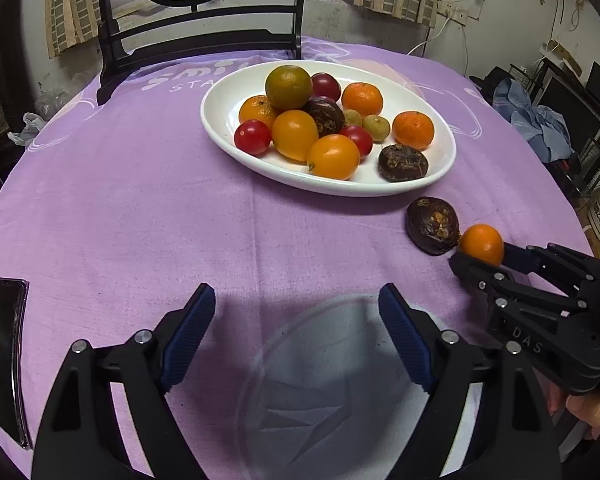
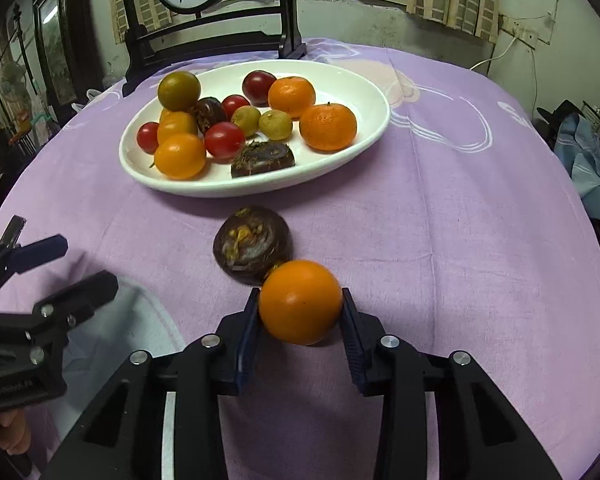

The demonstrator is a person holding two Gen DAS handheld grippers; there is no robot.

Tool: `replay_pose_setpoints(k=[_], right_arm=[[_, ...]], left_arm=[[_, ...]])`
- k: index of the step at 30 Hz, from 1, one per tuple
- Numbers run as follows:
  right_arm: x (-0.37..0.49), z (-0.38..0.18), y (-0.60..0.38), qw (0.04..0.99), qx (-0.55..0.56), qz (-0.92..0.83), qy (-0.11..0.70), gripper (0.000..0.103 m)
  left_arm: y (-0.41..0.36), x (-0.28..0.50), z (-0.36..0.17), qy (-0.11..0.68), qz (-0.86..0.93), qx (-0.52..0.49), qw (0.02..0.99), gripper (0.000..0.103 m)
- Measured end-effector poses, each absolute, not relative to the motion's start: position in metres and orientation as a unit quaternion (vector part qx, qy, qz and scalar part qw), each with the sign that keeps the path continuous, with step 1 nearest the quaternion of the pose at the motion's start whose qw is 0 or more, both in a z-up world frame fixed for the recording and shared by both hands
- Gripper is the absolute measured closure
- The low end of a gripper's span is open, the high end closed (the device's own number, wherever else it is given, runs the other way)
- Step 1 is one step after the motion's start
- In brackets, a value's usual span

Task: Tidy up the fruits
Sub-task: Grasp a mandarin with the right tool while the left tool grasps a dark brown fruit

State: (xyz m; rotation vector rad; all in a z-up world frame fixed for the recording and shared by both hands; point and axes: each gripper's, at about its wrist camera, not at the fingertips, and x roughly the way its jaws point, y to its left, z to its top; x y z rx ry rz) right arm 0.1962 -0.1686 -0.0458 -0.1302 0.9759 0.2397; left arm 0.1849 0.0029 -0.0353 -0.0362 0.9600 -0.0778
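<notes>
A white oval dish (image 1: pixel 219 120) (image 2: pixel 364 92) on the purple cloth holds several oranges, red tomatoes, small green fruits and dark passion fruits. In front of it on the cloth lies a cut dark passion fruit (image 2: pixel 251 242) (image 1: pixel 432 226). Right beside that fruit is a small orange (image 2: pixel 300 302) (image 1: pixel 482 244), with my right gripper (image 2: pixel 300 310) (image 1: pixel 480 256) shut on it, a blue pad pressed to each side. My left gripper (image 1: pixel 295 312) (image 2: pixel 65 262) hangs open over a clear glass plate (image 1: pixel 340 392) with nothing between its fingers.
A black chair back (image 1: pixel 203 40) with a painted round panel stands behind the table. A dark phone-like slab (image 1: pixel 5 360) lies at the table's left edge. Clothes and clutter (image 1: pixel 540 120) fill the room to the right. A hand (image 1: pixel 592 408) grips the right tool.
</notes>
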Motion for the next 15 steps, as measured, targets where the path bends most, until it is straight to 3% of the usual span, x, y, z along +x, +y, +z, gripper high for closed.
replay_pose_setpoints(k=[15], right_arm=[[0.157,-0.042,-0.206,0.879,-0.014,0.114,0.462,0.064]], left_arm=[[-0.007,0.180,-0.037,0.461,-0.039,-0.002,0.886,0.021]])
